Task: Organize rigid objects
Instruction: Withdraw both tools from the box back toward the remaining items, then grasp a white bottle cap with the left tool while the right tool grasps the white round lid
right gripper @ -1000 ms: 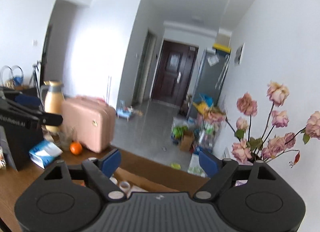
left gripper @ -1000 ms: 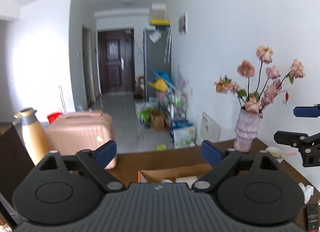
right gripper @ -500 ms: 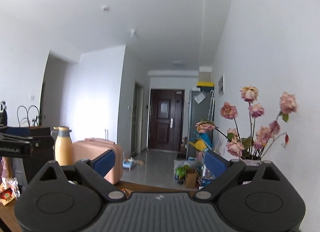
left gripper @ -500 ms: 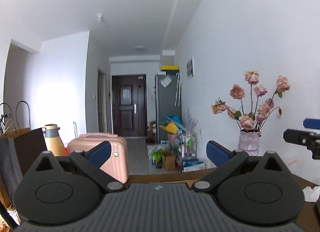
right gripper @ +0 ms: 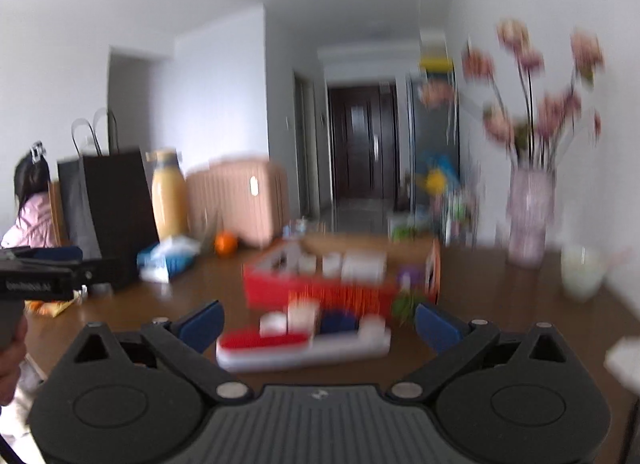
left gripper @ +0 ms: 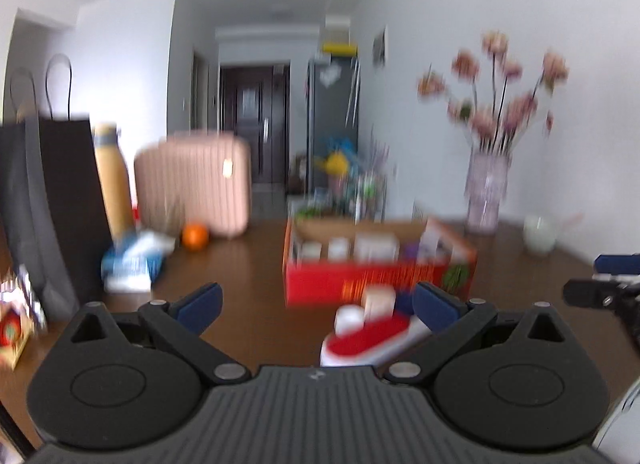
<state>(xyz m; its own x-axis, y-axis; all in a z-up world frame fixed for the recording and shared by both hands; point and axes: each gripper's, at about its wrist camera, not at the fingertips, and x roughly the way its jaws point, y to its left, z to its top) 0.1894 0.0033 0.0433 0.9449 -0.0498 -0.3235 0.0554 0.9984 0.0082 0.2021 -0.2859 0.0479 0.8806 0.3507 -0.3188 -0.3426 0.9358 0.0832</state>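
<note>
Both views are blurred by motion. An open red cardboard box (left gripper: 376, 280) with white items inside stands mid-table. In front of it lies a flat red and white thing (left gripper: 368, 338) carrying small white and blue pieces, too blurred to name. My left gripper (left gripper: 318, 302) is open above the near table, with nothing pressed between its pads. From the right wrist I see the same box (right gripper: 320, 288) and the flat thing (right gripper: 304, 340). My right gripper (right gripper: 319, 322) is opening its jaws and they are empty. Each gripper shows at the edge of the other's view.
On the brown table (left gripper: 240, 284) stand a black paper bag (left gripper: 52, 192), a yellow bottle (left gripper: 114, 180), a blue tissue pack (left gripper: 132, 260), an orange (left gripper: 195, 236), a flower vase (left gripper: 486, 192) and a white bowl (left gripper: 540, 234). A person in pink (right gripper: 30, 216) sits at the far left.
Both grippers have come down, so the tabletop, the red box and the flat red and white thing now fill the lower views. Both pairs of jaws stand wider apart.
</note>
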